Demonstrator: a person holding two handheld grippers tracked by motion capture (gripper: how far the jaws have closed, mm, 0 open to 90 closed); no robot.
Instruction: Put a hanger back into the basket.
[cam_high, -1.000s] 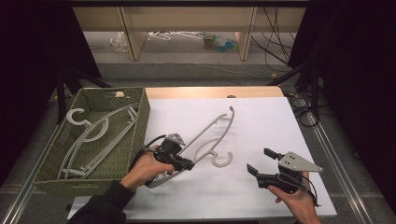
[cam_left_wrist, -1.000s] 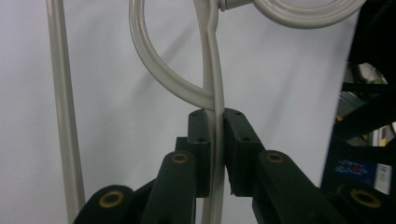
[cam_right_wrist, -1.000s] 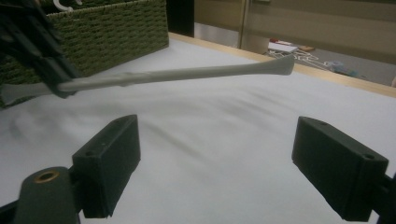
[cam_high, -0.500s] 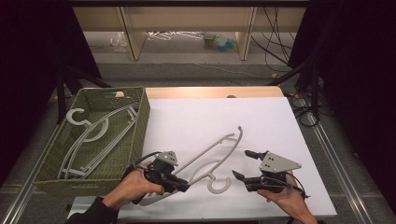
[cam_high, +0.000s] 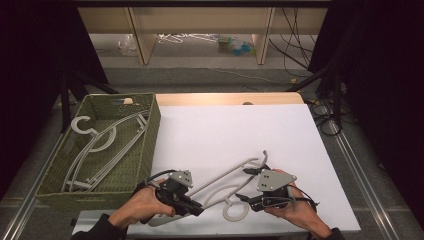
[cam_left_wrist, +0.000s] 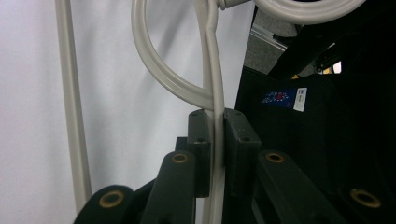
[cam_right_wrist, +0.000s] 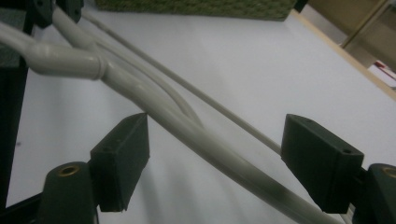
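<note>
Both grippers & the hanger (cam_high: 220, 182) were dragged toward 6 o'clock; L gripper (cam_left_wrist: 214, 135) clamped on it, R gripper (cam_right_wrist: 215, 154) jaws closing round its arm, not yet pinched; basket (cam_high: 150, 125) transfer left

The tool (cam_right_wrist: 217, 158) stands with jaws apart around the grey hanger (cam_right_wrist: 196, 128) above the white table (cam_right_wrist: 243, 56).

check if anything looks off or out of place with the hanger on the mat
Nothing stands out. The grey hanger lies whole on the white mat, clamped at one arm by the left gripper. The right gripper straddles its other arm, jaws just closing, pads not yet pressing. More hangers lie in the green basket.
</note>
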